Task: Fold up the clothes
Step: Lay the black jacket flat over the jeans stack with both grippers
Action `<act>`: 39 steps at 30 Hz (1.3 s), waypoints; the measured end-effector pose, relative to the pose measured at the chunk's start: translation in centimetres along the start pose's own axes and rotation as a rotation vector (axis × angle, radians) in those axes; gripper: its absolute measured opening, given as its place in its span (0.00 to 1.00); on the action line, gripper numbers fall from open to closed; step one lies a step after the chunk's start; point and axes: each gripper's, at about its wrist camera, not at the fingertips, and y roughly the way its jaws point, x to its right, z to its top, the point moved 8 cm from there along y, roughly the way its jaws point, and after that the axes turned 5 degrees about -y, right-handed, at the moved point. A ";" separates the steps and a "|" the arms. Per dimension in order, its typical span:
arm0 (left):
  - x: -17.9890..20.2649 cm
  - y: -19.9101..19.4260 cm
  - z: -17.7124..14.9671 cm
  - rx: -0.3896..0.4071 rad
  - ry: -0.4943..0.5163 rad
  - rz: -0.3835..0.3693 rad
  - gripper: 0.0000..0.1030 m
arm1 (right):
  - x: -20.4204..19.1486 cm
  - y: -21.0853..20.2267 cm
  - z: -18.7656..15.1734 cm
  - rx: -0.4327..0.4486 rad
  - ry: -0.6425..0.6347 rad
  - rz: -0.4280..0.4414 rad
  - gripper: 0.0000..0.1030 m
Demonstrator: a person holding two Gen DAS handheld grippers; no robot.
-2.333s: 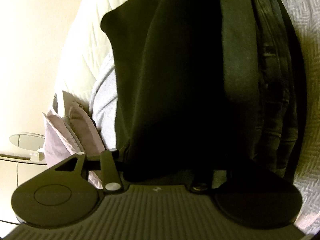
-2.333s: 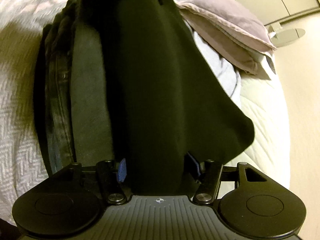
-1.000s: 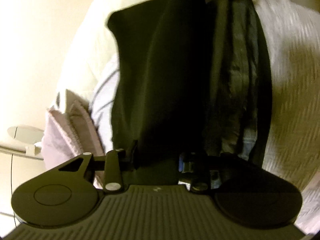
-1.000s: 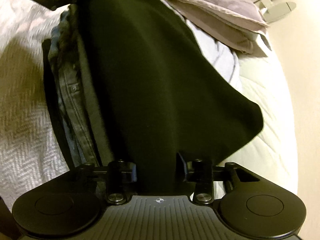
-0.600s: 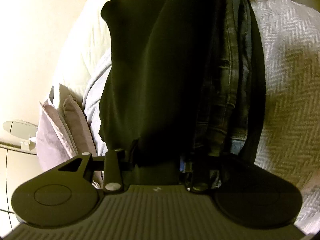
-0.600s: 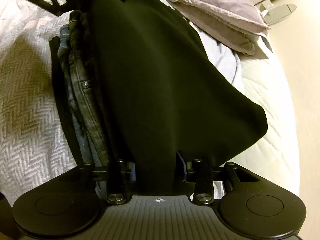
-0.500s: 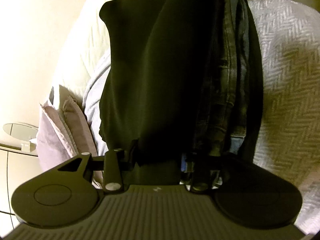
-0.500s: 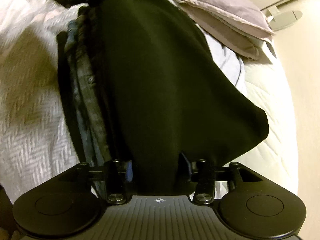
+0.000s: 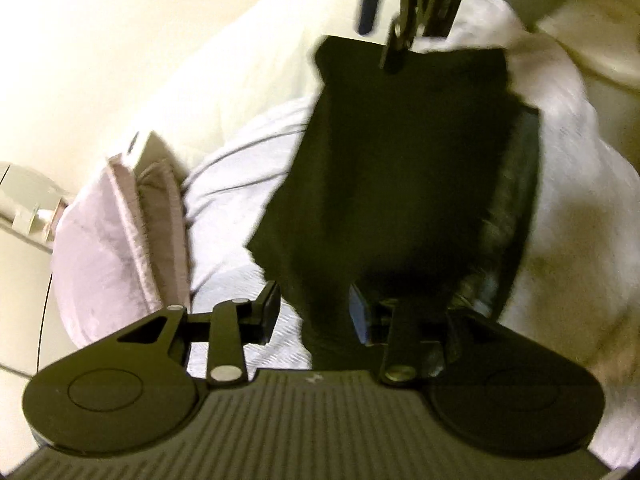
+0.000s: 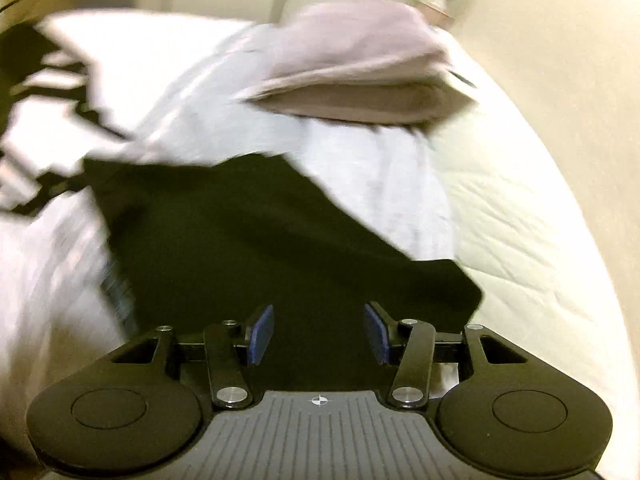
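My left gripper gapes over the black garment, which lies on a denim stack on the bed. My right gripper gapes too. The overhanging corner could sag and undo the fold.

Left tongs spread apart, nothing gripped. Right tongs likewise spread, blue pads bare.

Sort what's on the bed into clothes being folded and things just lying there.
Job:
black garment
folded jeans underneath it
left gripper, right gripper, both open

Lying about:
lilac pillow
pale sheet
white bedspread
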 end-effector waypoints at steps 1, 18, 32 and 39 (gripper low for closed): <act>-0.7 0.6 0.6 -0.004 -0.022 0.004 0.34 | 1.5 1.3 0.2 -0.023 0.061 0.008 0.48; -3.3 10.6 2.3 -0.163 -0.211 -0.138 0.24 | 10.7 13.6 -0.8 -0.136 0.295 0.093 0.40; -8.3 19.0 3.9 -0.237 -0.632 -0.365 0.14 | 4.9 7.5 -4.1 -0.036 0.347 0.069 0.57; -10.6 17.9 3.3 -0.190 -0.647 -0.248 0.03 | 5.1 7.9 -3.9 -0.035 0.336 0.099 0.58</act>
